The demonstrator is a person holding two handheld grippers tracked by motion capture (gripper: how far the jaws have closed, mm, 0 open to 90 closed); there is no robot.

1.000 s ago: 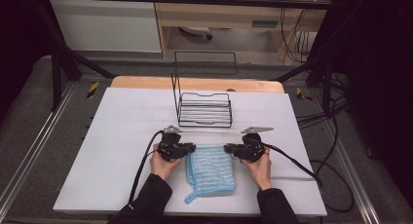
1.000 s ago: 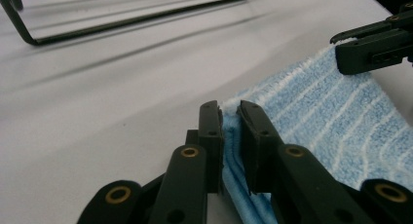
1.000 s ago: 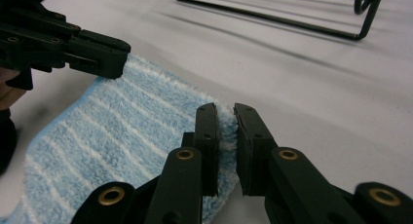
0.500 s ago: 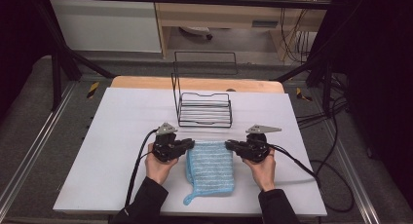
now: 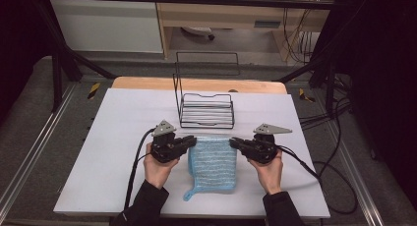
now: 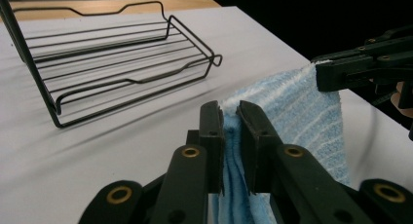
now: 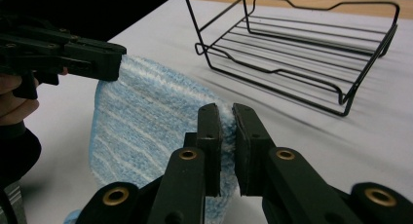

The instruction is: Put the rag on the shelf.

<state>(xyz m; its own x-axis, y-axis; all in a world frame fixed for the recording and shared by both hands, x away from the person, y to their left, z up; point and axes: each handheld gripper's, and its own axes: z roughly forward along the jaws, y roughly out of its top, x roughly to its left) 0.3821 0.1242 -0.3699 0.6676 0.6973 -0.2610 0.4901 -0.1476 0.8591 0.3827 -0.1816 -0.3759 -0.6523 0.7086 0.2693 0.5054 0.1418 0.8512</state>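
Now we hold a blue striped cloth (image 5: 212,162) by its two far corners: our left claw (image 5: 193,141) is clamped on the left corner, our right claw (image 5: 233,142) on the right one. It hangs between them near the middle of the white desk (image 5: 123,118), just nearer than the black wire rack (image 5: 206,110).

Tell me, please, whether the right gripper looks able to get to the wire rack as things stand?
Probably not yet: the right gripper is shut on a top corner of the blue cloth, and the left gripper holds the other. The table up to the wire rack looks free, so both could carry the cloth over.
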